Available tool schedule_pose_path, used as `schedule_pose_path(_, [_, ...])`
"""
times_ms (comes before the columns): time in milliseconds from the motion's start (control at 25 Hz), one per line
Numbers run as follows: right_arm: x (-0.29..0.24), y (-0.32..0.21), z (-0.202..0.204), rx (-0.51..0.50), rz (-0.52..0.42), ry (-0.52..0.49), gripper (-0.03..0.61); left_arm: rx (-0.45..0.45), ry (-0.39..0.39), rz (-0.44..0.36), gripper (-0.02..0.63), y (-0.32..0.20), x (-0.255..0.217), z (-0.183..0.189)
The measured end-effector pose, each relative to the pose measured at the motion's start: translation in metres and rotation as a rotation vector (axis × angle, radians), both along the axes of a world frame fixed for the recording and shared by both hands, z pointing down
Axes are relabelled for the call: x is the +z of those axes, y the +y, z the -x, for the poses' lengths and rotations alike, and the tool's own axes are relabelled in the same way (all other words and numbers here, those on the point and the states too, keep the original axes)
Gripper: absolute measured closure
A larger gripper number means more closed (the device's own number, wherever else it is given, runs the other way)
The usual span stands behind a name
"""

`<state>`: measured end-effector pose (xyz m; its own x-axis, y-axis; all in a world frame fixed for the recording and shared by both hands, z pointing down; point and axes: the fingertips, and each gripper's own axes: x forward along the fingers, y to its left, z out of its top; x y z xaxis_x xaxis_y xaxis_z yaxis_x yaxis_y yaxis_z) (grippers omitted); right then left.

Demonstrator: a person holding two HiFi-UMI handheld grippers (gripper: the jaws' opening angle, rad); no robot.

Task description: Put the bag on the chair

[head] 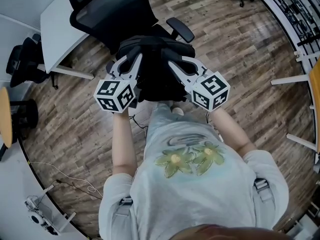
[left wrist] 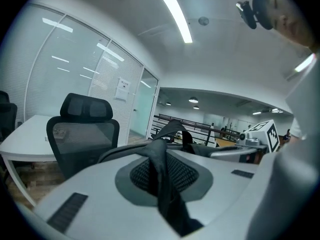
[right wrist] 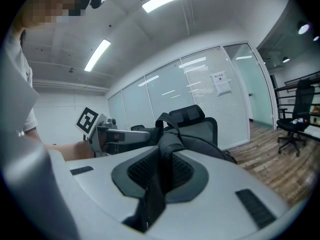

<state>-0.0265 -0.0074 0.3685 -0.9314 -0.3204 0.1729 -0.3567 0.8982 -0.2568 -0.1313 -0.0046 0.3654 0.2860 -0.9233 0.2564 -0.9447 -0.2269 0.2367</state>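
Both left gripper (head: 127, 60) and right gripper (head: 181, 63) have fingers nipped narrow on straps of the black bag (head: 156, 54), held just over the chair (head: 107, 11) seat; next, probably lower it and let go.

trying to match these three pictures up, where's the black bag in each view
Head view: bag upper centre, just below the chair's backrest.
Left gripper view: lower centre, strap pinched in the left gripper tongs.
Right gripper view: lower centre, strap pinched in the right gripper tongs.
Shared landmark: black mesh-back chair.
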Motion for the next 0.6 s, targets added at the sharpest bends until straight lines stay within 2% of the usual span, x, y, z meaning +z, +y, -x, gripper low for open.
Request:
schedule_pose_path(280, [0.004, -0.021, 0.026, 0.043, 0.03, -0.003, 0.529, 0.054, 0.054, 0.014, 0.552, -0.037, 0.01, 0.027])
schedule_pose_path(600, [0.027, -0.061, 0.059, 0.097, 0.103, 0.007, 0.53, 0.132, 0.061, 0.044, 0.552, -0.08, 0.029, 0.06])
